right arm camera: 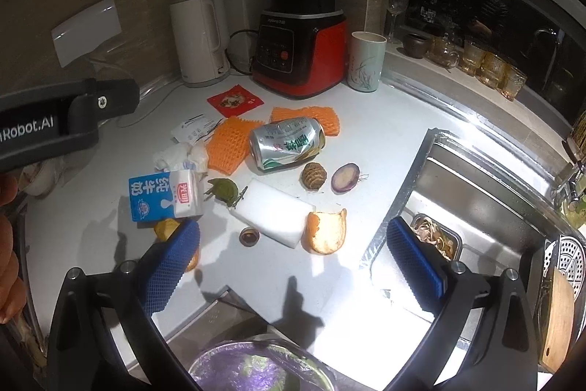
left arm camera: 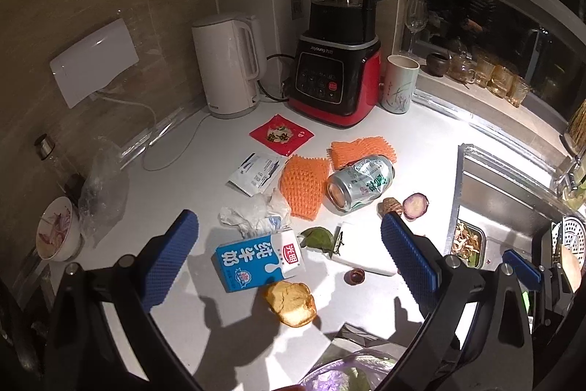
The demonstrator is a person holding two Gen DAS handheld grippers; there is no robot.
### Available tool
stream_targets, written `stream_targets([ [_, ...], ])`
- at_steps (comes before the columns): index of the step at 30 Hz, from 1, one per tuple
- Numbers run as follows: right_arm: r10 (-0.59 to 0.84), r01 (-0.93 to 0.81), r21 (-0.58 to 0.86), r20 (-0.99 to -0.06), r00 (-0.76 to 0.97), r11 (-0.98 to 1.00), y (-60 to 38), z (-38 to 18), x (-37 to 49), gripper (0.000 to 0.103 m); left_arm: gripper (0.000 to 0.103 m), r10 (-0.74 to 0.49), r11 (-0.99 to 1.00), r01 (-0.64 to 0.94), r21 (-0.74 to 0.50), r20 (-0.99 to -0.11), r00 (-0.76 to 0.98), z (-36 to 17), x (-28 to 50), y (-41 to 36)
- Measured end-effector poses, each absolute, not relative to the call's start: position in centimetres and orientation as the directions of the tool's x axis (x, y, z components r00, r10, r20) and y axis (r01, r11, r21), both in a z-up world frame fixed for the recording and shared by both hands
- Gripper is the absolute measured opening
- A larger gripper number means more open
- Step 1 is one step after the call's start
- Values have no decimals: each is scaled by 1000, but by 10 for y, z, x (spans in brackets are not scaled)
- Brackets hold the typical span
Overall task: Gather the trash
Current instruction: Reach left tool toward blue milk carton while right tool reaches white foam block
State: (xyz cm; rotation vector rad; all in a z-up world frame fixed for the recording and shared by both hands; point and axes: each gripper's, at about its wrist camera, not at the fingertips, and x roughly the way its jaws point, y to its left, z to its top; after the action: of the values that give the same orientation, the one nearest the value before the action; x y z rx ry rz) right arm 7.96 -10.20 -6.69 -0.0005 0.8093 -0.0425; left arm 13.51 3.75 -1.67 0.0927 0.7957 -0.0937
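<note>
Trash is scattered on the bench point(right arm camera: 366, 141); both grippers point(left arm camera: 289, 255) point(right arm camera: 293, 259) are held apart, empty. The crushed can point(right arm camera: 287, 143) could probably be rolled into the sink point(right arm camera: 487, 185) if nudged.

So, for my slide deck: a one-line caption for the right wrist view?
Open right hand-held gripper above counter litter: milk carton, crushed can, peel.

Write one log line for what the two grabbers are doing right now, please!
left gripper: open, empty, over milk carton | right gripper: open, empty, over counter | trash: uncollected
</note>
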Motion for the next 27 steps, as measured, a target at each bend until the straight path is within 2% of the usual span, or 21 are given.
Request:
stream_targets([
  [12,-108,142,-19,-755,647,990,-102,-88,108,101,96,-93,979,196,50,-751,654,-47,179,43],
  [19,-105,140,-18,-758,644,990,-107,-94,116,101,96,-81,976,207,74,-755,651,-54,182,34],
  [24,-77,105,-13,-770,634,994,-112,-99,119,101,96,-87,984,178,33,-779,622,-66,185,39],
  [27,-59,89,-3,-775,630,996,-114,-104,122,101,96,-52,986,155,56,-786,616,-74,187,42],
])
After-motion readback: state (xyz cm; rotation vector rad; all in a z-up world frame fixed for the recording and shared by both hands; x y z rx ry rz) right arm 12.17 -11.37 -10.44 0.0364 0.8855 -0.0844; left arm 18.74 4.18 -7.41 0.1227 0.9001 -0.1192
